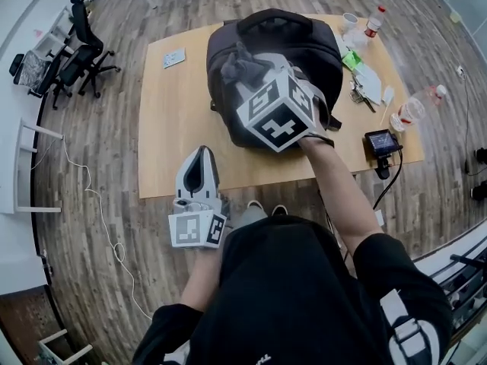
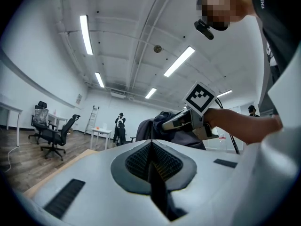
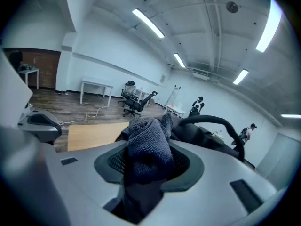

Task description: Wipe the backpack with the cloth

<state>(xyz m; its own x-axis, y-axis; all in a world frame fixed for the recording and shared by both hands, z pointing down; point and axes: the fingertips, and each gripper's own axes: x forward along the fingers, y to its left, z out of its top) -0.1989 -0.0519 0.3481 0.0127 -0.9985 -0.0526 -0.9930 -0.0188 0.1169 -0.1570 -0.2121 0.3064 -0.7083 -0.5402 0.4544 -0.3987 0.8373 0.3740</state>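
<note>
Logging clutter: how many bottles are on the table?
2. Far bottle at the back right corner of the table; near bottle at its right edge. The backpack may hide others.

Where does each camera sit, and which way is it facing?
Head view: on the head, steeply down at table, backpack; shows torso, left gripper, right gripper.
Left gripper view: on left gripper, toward backpack; shows its shut fingers, right forearm.
Right gripper view: on right gripper, over backpack's handle; fingers shut on cloth.
Shared: both gripper views show the backpack.
</note>
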